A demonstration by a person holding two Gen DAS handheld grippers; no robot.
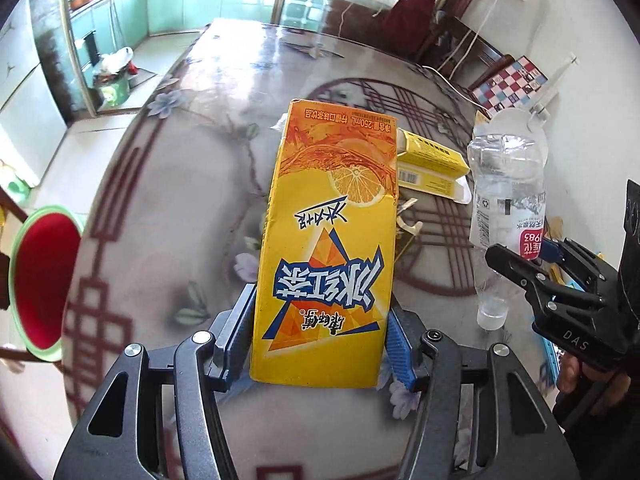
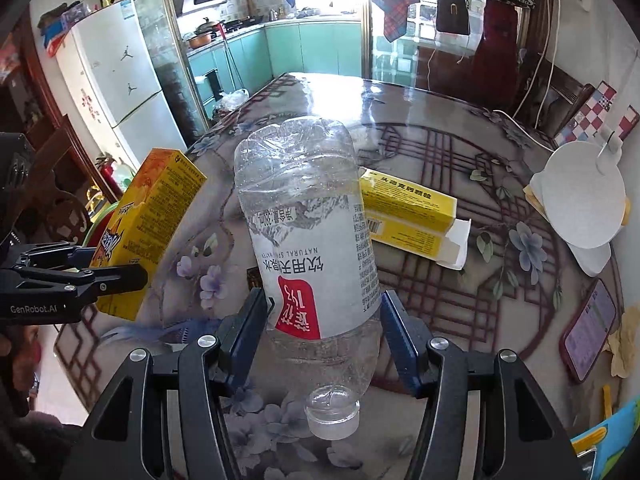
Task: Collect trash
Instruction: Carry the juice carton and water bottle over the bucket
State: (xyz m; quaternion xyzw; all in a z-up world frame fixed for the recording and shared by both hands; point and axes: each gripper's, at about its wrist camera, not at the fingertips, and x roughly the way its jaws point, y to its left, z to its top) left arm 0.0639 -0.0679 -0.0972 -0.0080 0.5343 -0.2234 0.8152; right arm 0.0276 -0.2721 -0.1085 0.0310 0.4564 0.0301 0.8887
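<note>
My left gripper (image 1: 320, 340) is shut on a yellow iced-tea drink carton (image 1: 328, 240), held upside down above the patterned table (image 1: 192, 184). The same carton (image 2: 148, 232) shows at the left of the right wrist view, with the left gripper (image 2: 100, 276) clamped on it. My right gripper (image 2: 324, 336) is shut on a clear plastic water bottle (image 2: 308, 232), cap end toward the camera. That bottle (image 1: 506, 200) and the right gripper (image 1: 532, 260) appear at the right of the left wrist view. A yellow medicine box (image 2: 408, 212) lies on the table behind the bottle.
A red bin with a green rim (image 1: 44, 280) stands on the floor left of the table. A white round stand (image 2: 580, 196), a phone (image 2: 590, 328) and a crumpled yellow scrap (image 2: 624, 344) sit on the table's right side. A fridge (image 2: 116, 80) is at the left.
</note>
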